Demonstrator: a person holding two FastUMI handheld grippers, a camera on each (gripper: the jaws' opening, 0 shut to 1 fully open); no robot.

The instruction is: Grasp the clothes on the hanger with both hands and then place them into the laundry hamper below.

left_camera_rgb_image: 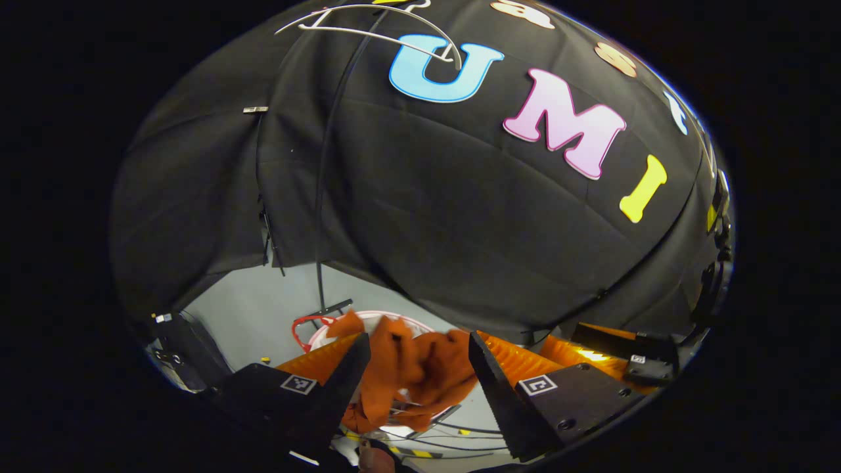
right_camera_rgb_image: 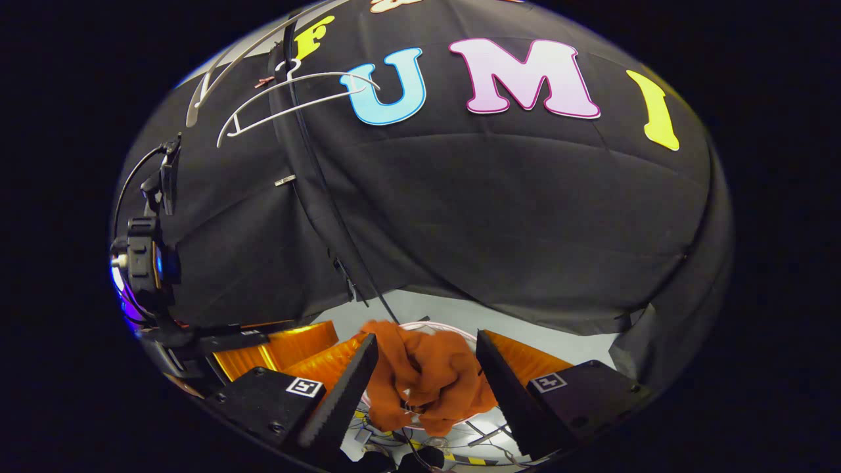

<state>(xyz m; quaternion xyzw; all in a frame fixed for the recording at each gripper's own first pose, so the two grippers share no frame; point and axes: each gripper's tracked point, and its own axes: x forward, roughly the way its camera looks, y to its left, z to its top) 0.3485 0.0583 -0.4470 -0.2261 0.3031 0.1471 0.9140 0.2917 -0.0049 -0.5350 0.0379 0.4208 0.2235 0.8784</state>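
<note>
Hanging over hamper [left_camera_rgb_image: 394, 320]: orange clothes [left_camera_rgb_image: 407, 374] slumped across its rim, hanger [right_camera_rgb_image: 289, 98] bare. Left hand-held gripper [left_camera_rgb_image: 414, 381] and right hand-held gripper [right_camera_rgb_image: 427, 381] both spread wide, empty; prob. just let go.

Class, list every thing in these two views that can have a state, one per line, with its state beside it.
hanger: bare, hanging on the booth wall.
orange clothes: crumpled, lying in the hamper, held by neither tongs.
laundry hamper: upright on the floor, holding the clothes.
left tongs: open, above the hamper.
right tongs: open, above the hamper.
</note>
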